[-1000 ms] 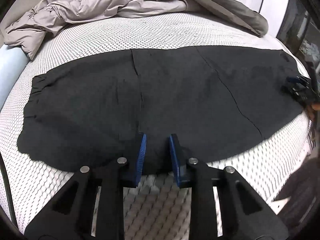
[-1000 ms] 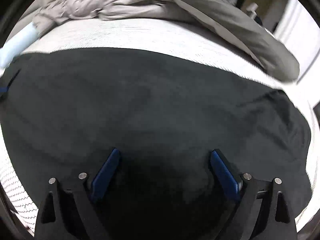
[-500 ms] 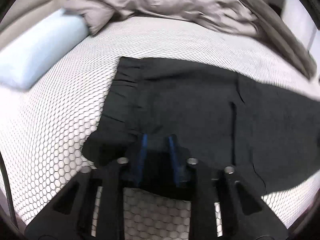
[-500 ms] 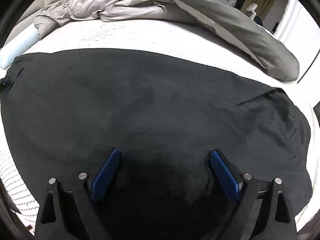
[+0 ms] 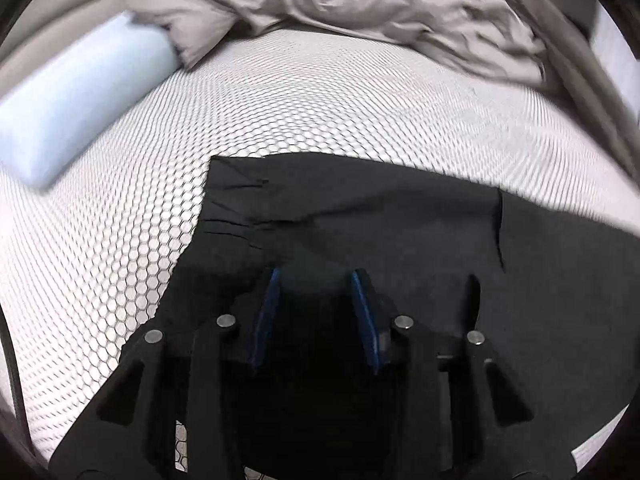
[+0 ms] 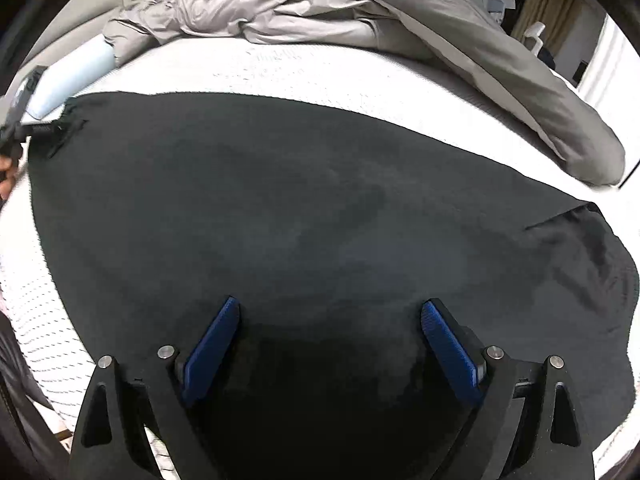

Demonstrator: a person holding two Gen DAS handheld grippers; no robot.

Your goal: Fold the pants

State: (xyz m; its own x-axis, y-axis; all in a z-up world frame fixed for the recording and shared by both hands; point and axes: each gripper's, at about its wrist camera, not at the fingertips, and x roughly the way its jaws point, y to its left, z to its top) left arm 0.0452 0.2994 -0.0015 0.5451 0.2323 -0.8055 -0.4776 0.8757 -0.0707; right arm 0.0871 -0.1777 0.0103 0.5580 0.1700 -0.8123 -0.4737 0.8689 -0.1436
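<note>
Black pants (image 6: 304, 208) lie flat across the white mesh mattress (image 5: 280, 112). In the left wrist view the waistband end (image 5: 228, 208) shows gathered pleats. My left gripper (image 5: 316, 280) hovers over that end with its blue pads a small gap apart and nothing between them. My right gripper (image 6: 330, 316) is wide open above the middle of the pants, near the front edge. The left gripper also shows at the far left of the right wrist view (image 6: 60, 128), at the waistband.
A crumpled grey duvet (image 6: 360, 12) lies along the back of the bed. A light blue bolster pillow (image 5: 76, 96) lies at the left, beside the waistband. The mattress's front edge runs just below both grippers.
My left gripper has swung left from the pants' middle to the waistband end and moved in over the fabric, its jaws opening a little. My right gripper stayed nearly still and wide open.
</note>
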